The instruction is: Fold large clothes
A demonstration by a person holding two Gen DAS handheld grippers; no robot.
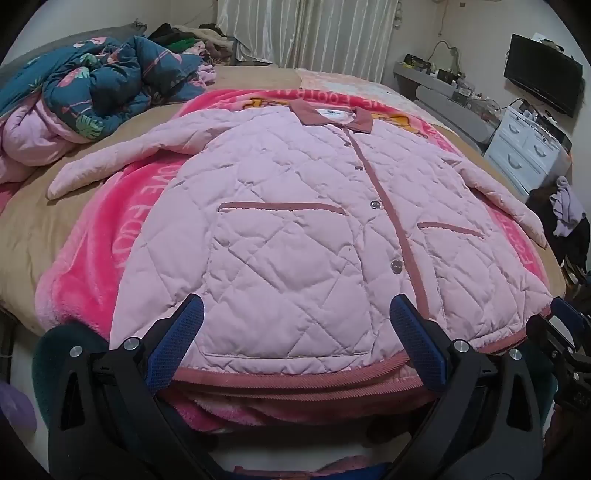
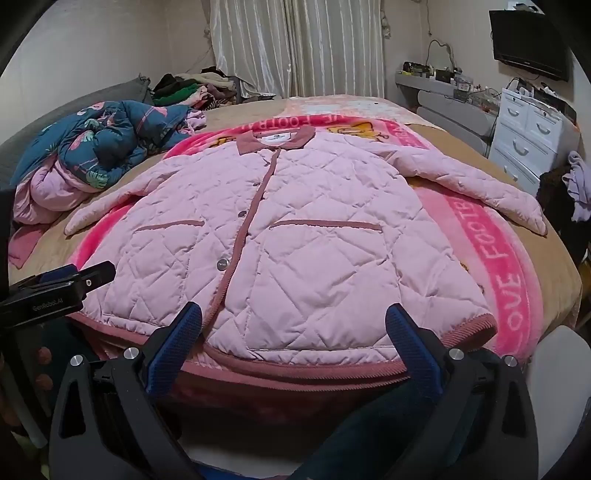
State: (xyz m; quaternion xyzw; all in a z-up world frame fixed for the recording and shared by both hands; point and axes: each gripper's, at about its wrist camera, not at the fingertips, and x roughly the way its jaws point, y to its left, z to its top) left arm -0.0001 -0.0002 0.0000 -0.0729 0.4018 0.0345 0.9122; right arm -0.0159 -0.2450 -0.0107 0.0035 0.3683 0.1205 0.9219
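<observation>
I'm hovering left gripper (image 1: 295, 325) and right gripper (image 2: 293, 325), jaws fully open, empty, over quilted jacket (image 1: 295, 221) hem; pinching both layers evenly advised.

— A bedroom in someone's home, plainly. The bed (image 1: 44, 229) stretches ahead of the fingers, a pink fleece blanket (image 1: 122, 221) spread on it.

— And a crumpled floral duvet (image 1: 99, 85) far left, curtains (image 1: 306, 33) beyond, white drawers (image 2: 528, 125) and a wall television (image 2: 528, 40) off right.
</observation>
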